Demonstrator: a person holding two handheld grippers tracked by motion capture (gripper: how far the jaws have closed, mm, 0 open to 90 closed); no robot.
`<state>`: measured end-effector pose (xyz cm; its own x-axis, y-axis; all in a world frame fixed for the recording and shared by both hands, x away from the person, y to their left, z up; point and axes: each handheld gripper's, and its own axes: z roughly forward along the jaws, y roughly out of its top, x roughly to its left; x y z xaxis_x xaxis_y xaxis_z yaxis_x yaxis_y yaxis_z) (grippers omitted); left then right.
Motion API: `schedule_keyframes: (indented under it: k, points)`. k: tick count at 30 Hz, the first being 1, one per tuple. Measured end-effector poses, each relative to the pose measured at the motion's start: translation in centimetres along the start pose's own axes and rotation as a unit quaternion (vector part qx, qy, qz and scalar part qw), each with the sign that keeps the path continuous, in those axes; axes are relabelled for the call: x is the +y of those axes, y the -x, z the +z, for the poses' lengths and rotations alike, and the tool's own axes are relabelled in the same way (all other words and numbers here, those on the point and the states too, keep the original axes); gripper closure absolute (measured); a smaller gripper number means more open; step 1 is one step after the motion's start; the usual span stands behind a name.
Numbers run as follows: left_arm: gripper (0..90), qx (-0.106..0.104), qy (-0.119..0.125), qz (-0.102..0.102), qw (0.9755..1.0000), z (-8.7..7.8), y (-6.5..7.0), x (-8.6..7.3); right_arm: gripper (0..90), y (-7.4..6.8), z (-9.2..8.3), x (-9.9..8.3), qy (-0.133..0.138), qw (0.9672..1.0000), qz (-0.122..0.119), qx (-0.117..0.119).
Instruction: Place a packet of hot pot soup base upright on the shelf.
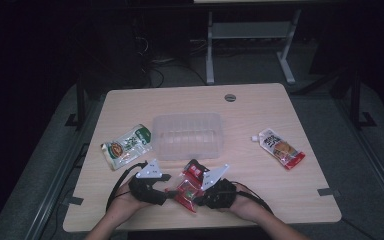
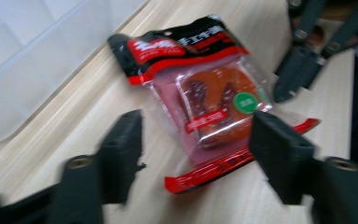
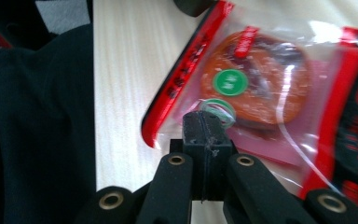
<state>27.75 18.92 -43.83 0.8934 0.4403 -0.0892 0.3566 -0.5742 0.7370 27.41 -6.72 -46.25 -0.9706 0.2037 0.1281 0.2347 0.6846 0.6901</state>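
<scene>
Clear tub (image 1: 187,135) (red packet (image 1: 187,187) outside)

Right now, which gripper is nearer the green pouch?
Left. The left gripper sits just below the green pouch; the right gripper is farther right, by the red packet.

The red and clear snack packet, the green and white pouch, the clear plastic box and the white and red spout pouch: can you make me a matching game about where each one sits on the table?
Things:
1. red and clear plastic snack packet
2. green and white pouch
3. clear plastic box
4. white and red spout pouch

Places, seen in the high view:
A. middle of the wooden table
B. right part of the table, lying alone
C. near edge, between the left gripper and the right gripper
D. left of the box

Pairs: 1-C, 2-D, 3-A, 4-B
</scene>
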Motion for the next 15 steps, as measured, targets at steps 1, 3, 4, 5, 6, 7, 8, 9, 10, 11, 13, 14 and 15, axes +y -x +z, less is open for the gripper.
schedule_keyframes:
  k: [1, 3, 4, 5, 6, 7, 8, 9, 10, 11, 13, 14, 15]
  points:
    - [50.7, -0.005, 0.001, -0.002, 1.0, 0.0, 0.1, 0.2, 90.0, 0.3, -0.8, 0.0, 0.01, 0.9997, 0.02, -0.01]
    - [56.6, -0.021, 0.001, -0.01, 0.9997, 0.0, 0.4, 0.6, 90.0, 0.7, -1.3, -0.1, 0.016, 0.9994, 0.023, -0.019]
    - [64.4, -0.027, 0.001, -0.011, 0.9996, 0.0, 0.5, 0.7, 90.0, 1.1, -1.8, -0.2, 0.023, 0.9988, 0.031, -0.029]
    - [75.1, -0.037, -0.001, -0.013, 0.9992, 0.1, 0.7, 0.9, 90.0, 2.0, -2.5, -0.5, 0.028, 0.998, 0.037, -0.044]
    - [75.1, -0.045, -0.004, -0.013, 0.9989, 0.2, 1.0, 1.0, 90.0, 2.0, -2.5, -0.5, 0.028, 0.998, 0.037, -0.044]
    - [83.1, -0.059, -0.01, -0.006, 0.9982, 0.5, 1.6, 1.4, 90.0, 2.8, -3.1, -0.8, 0.034, 0.9959, 0.063, -0.055]
    - [85.6, -0.059, -0.01, -0.006, 0.9982, 0.5, 1.6, 1.4, 90.0, 2.8, -3.1, -0.8, 0.034, 0.9959, 0.063, -0.055]
    - [85.6, -0.068, -0.015, -0.005, 0.9975, 0.7, 2.0, 1.5, 90.0, 3.4, -3.3, -1.1, 0.031, 0.9957, 0.058, -0.065]
    - [87.8, -0.073, -0.018, -0.003, 0.9972, 0.9, 2.3, 1.7, 90.0, 3.7, -3.5, -1.2, 0.035, 0.9944, 0.072, -0.07]
    - [89.2, -0.082, -0.023, -0.003, 0.9964, 1.4, 2.9, 1.8, 90.0, 4.5, -3.6, -1.6, 0.033, 0.993, 0.081, -0.079]
    - [89.3, -0.09, -0.034, 0.004, 0.9953, 2.2, 3.6, 2.0, 90.0, 5.2, -3.6, -1.7, 0.028, 0.9919, 0.087, -0.089]
    - [89.3, -0.09, -0.034, 0.004, 0.9953, 2.2, 3.6, 2.0, 90.0, 5.2, -3.6, -1.7, 0.028, 0.9919, 0.087, -0.089]
    - [89.3, -0.101, -0.043, 0.009, 0.9939, 2.8, 4.0, 2.1, 90.0, 5.9, -3.5, -1.9, 0.03, 0.991, 0.092, -0.093]
